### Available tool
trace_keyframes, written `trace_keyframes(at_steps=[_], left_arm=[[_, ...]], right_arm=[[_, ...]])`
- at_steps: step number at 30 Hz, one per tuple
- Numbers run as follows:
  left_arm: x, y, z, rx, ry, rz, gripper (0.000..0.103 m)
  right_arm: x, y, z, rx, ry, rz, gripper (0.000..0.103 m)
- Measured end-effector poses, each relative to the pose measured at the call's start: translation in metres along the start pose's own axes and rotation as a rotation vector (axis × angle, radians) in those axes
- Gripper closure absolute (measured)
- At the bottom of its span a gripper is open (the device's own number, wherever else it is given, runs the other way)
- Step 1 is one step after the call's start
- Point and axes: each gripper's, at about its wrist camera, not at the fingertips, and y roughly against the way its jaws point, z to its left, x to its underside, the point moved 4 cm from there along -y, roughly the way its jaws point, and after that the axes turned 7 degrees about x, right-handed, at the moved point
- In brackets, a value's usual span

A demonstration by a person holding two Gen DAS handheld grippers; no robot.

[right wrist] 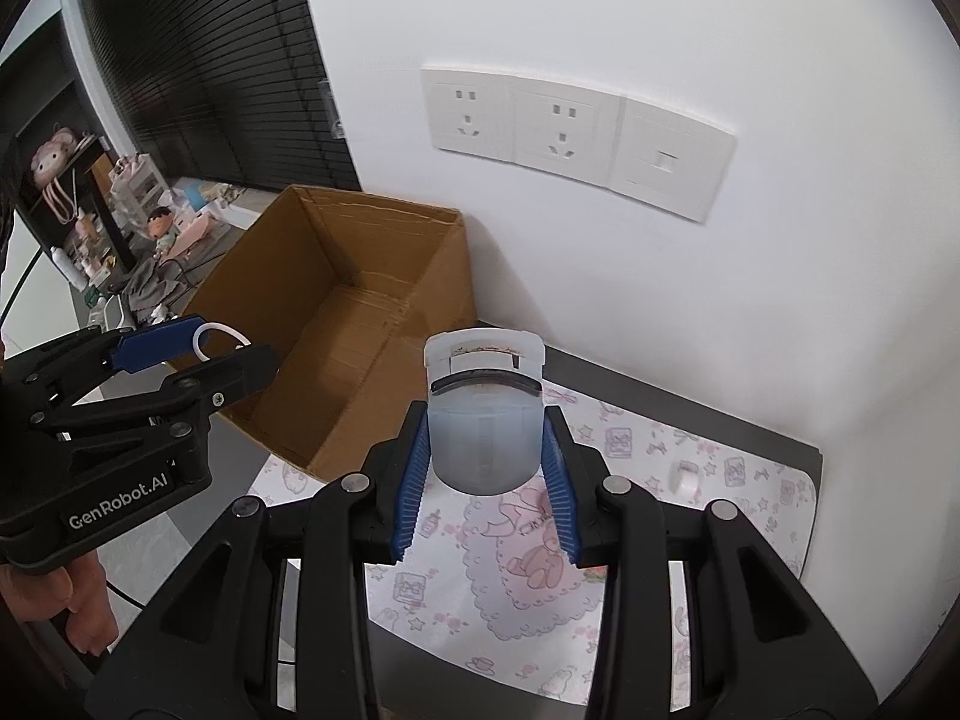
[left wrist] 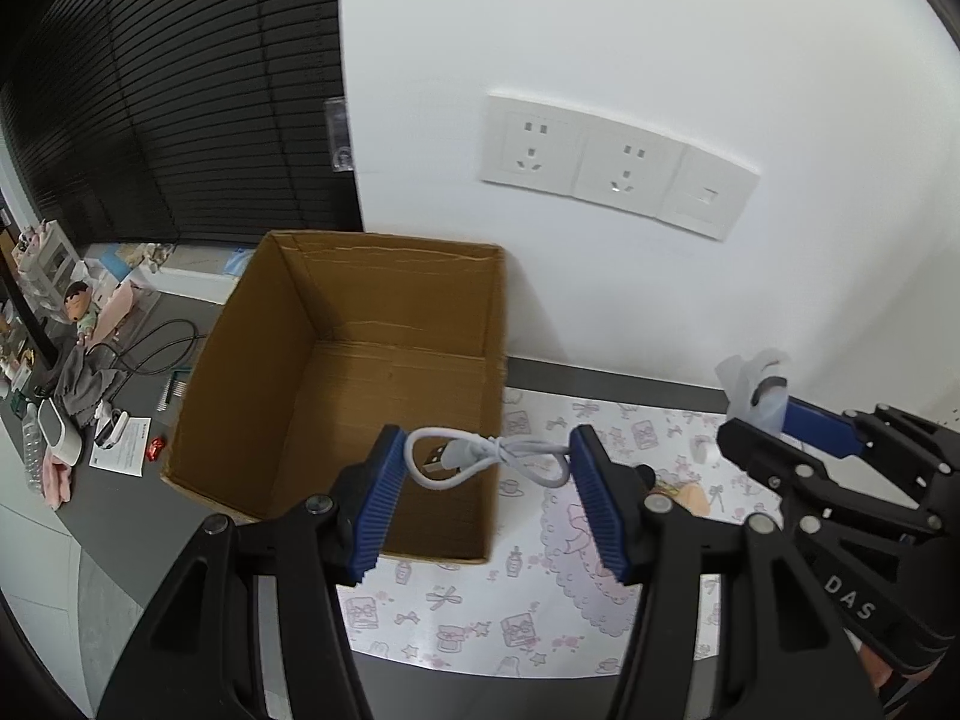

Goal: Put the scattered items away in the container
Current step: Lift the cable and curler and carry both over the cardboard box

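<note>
1. Holding my left gripper (left wrist: 486,480) over the near right corner of the cardboard box (left wrist: 252,372), I have its blue pads wide apart, with a coiled white USB cable (left wrist: 480,456) spanning the gap between the fingertips; I cannot tell whether the pads actually pinch it.
2. I see the box standing open-topped against the white wall (left wrist: 600,30), its brown floor bare apart from the cable hanging above the near edge.
3. My right gripper (right wrist: 486,456) is closed on a translucent plastic eyelash curler (right wrist: 483,414), squeezed between both pads, curved dark strip uppermost, hovering beside the box's right wall above the patterned mat (right wrist: 540,588).
4. One small white object (right wrist: 684,476) lies on the mat, right of the curler, well apart from the box.
5. Clutter sits on the dark desk (left wrist: 120,510) left of the box.
</note>
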Motion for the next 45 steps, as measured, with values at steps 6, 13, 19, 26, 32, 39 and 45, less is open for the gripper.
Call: trace_keyframes(at_steps=[6,13,19,26,32,39,45], left_arm=[[-0.003,-0.004,0.025,-0.012,0.028,-0.006,0.048],[-0.007,-0.013,0.058,-0.028,0.071,-0.004,0.048],[-0.009,-0.020,0.085,-0.044,0.100,0.000,0.048],[-0.008,-0.031,0.114,-0.058,0.135,0.014,0.048],[-0.004,-0.043,0.131,-0.060,0.157,0.035,0.048],[0.003,-0.061,0.150,-0.066,0.193,0.067,0.048],[0.010,-0.080,0.163,-0.075,0.224,0.100,0.048]], right_arm=[[-0.010,-0.015,0.022,-0.022,0.020,0.006,0.066],[-0.024,-0.035,0.050,-0.045,0.046,0.027,0.066],[-0.035,-0.052,0.077,-0.060,0.081,0.041,0.066],[-0.043,-0.074,0.104,-0.075,0.115,0.068,0.066],[-0.046,-0.092,0.119,-0.081,0.134,0.096,0.066],[-0.045,-0.116,0.131,-0.085,0.150,0.136,0.066],[-0.042,-0.137,0.141,-0.085,0.181,0.179,0.065]])
